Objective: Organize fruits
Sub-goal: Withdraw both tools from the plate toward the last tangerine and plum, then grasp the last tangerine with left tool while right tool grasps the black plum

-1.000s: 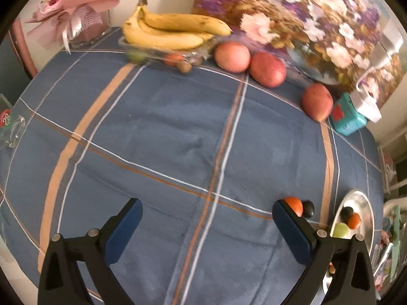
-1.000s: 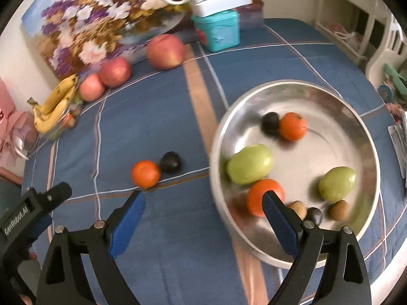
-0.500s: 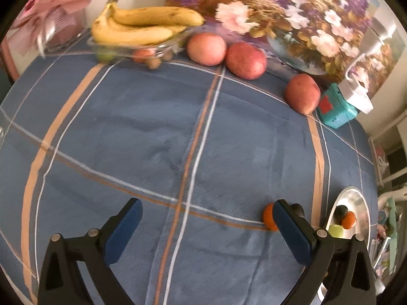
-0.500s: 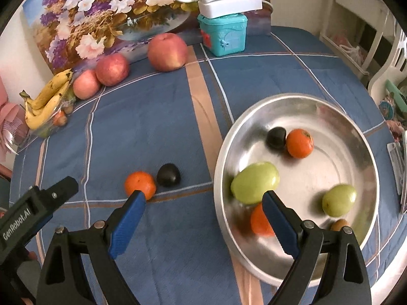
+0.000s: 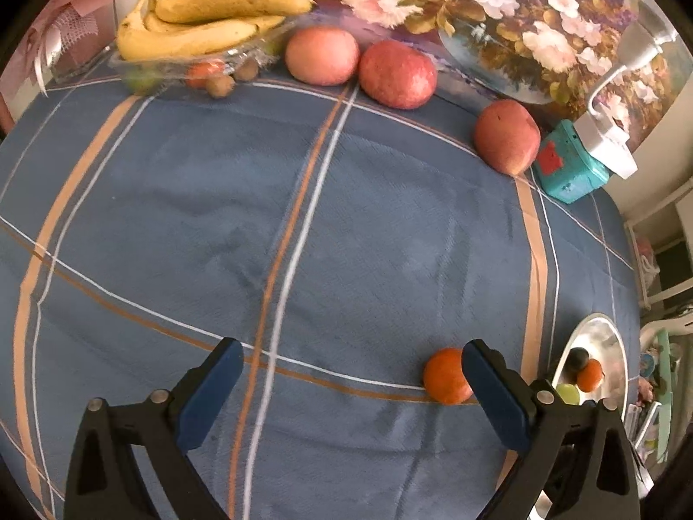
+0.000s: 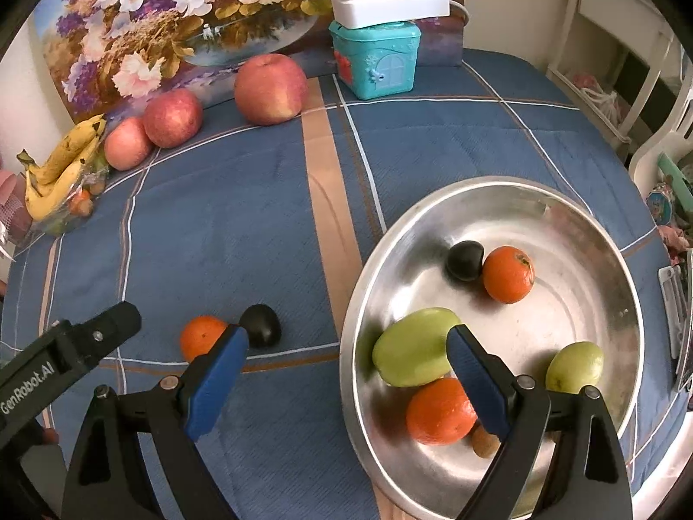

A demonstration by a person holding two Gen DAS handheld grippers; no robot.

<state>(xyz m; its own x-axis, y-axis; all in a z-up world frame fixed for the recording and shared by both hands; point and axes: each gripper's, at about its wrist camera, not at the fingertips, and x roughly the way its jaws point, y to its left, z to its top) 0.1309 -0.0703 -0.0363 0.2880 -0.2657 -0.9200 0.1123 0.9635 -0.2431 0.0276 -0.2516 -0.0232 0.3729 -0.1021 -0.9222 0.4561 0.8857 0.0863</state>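
Warm, moderately dim left view, brighter right view; fisheye bending with dark vignette at edges, glare on the bowl [image 6: 606, 234], soft shadows beneath fruit, slight blur on the tablecloth [image 5: 303, 216] stripes.

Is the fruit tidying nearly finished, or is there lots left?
Partly done: the metal bowl already holds several small fruits. Neither the left gripper nor the right gripper holds anything; both are open. An orange and a dark plum lie on the cloth, and three apples sit farther back.

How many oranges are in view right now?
3. Two lie in the steel bowl: far orange beside a dark fruit, near orange partly behind the right gripper. Loose orange sits on the cloth. Others may be hidden.
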